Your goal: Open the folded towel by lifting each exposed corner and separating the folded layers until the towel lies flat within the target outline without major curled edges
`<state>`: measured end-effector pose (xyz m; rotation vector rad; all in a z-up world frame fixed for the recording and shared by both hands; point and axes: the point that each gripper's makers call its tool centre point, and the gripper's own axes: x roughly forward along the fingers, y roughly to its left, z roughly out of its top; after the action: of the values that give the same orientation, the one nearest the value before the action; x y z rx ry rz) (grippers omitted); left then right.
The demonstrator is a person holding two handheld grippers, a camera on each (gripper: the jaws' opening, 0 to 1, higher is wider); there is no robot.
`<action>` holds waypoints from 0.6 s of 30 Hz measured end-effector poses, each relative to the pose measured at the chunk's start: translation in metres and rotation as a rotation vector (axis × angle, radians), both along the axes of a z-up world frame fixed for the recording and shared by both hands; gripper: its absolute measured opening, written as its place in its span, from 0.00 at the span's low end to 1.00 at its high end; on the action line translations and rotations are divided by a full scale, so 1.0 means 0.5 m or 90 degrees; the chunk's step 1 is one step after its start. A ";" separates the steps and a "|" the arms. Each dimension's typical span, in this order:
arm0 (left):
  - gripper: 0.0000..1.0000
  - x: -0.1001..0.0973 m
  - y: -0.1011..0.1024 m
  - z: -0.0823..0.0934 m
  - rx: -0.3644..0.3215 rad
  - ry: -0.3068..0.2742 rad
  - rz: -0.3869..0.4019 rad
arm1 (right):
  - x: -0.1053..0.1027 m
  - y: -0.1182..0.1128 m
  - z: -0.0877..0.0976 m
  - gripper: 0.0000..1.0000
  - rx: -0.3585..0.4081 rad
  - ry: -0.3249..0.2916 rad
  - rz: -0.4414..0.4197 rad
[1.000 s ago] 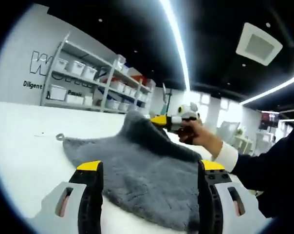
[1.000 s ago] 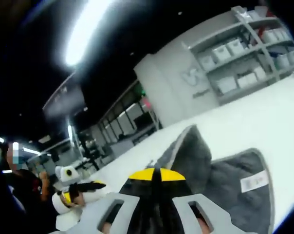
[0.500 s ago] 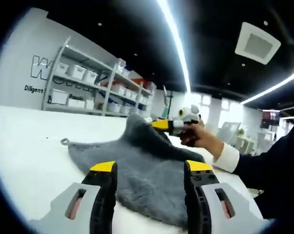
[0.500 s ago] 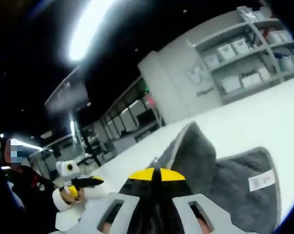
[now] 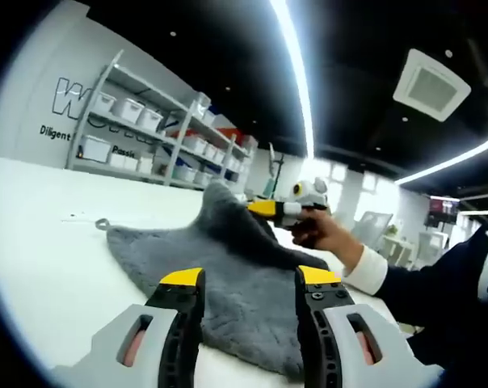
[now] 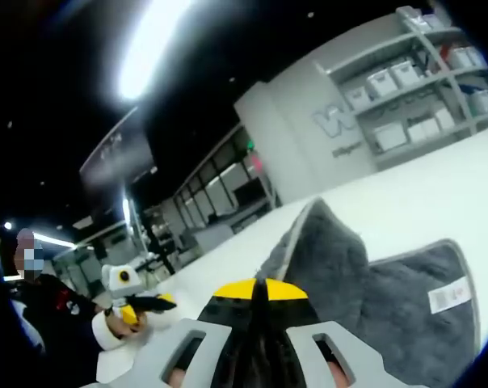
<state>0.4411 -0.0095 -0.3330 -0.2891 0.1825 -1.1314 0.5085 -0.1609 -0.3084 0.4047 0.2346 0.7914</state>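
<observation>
towel corner pinched and lifted

in the left gripper view the grey towel (image 5: 228, 267) lies on the white desk (image 5: 42, 234), one corner raised into a peak at 12 o'clock of the cloth. the right gripper (image 5: 264, 208), held in a hand (image 5: 317, 230), has that peak clamped between its closed yellow tips. the left gripper (image 5: 248, 279) hovers low at 6 o'clock over the near edge, its jaws parted and holding nothing.

in the right gripper view a white label (image 6: 448, 296) shows on the towel (image 6: 405, 299) at 4 o'clock. shelves (image 5: 147, 129) of white bins stand behind the desk.
</observation>
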 end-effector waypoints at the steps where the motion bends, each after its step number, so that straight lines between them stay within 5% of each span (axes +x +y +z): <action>1: 0.52 -0.002 -0.002 0.000 -0.003 0.002 -0.002 | -0.001 0.002 0.000 0.00 -0.001 -0.002 0.001; 3: 0.58 -0.004 -0.010 -0.003 -0.004 0.008 -0.008 | -0.026 0.033 -0.004 0.00 -0.006 -0.005 0.005; 13: 0.99 0.007 -0.029 -0.015 -0.008 0.021 0.002 | 0.002 0.057 -0.011 0.00 -0.018 0.006 0.026; 18: 0.99 0.008 -0.033 -0.021 0.005 0.007 0.011 | 0.007 0.074 -0.014 0.00 -0.022 0.010 0.037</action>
<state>0.4452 -0.0259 -0.3434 -0.2889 0.1936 -1.1116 0.5118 -0.1240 -0.3153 0.3731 0.2756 0.8405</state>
